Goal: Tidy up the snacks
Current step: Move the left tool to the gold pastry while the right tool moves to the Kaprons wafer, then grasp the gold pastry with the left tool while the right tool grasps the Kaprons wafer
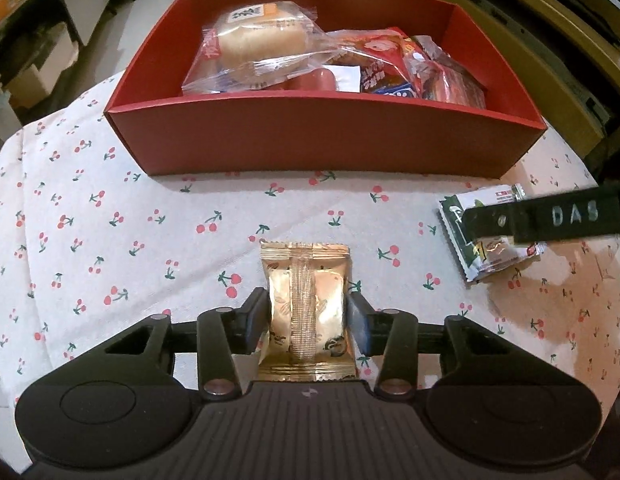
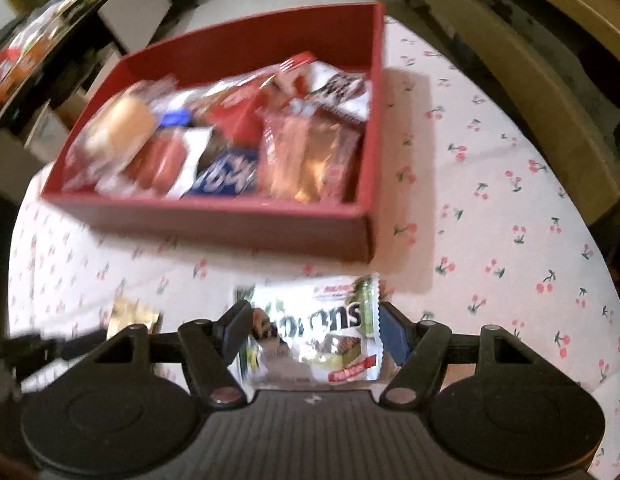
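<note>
Gold crinkled snack packet [image 1: 306, 312] clamped in left tool [image 1: 308, 320]; right tool [image 2: 310, 338] released.

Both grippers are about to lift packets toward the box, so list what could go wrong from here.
1. The left gripper pinches the gold snack packet by its soft sides; it may slip or crumple.
2. The right gripper straddles the green-and-white wafer packet, but a firm grip is not evident; lifting now may leave it behind.
3. The red box is already heaped, so added packets may slide off.
</note>
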